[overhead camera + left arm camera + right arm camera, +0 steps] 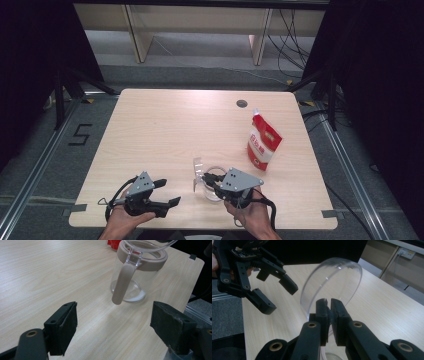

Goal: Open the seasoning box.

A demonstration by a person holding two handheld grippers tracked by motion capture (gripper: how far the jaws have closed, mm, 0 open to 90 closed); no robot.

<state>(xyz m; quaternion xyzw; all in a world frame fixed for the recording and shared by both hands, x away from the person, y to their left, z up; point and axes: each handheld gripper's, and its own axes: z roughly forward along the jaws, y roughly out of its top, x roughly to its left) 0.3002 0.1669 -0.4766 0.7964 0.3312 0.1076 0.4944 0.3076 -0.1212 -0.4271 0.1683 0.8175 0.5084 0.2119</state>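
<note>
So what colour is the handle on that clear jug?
The handle is a matte taupe-beige, clearest in the left gripper view.

jug near front edge of table, pouch behind it to right, left gripper left of jug

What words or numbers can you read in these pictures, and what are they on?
"5": a big black number marked on the grey floor, left of the table.
Red and white pouch standing on the table: it has white characters on its red label, but they are too small and blurred to read.
Clear jar and both grippers: no writing that can be read.
</note>
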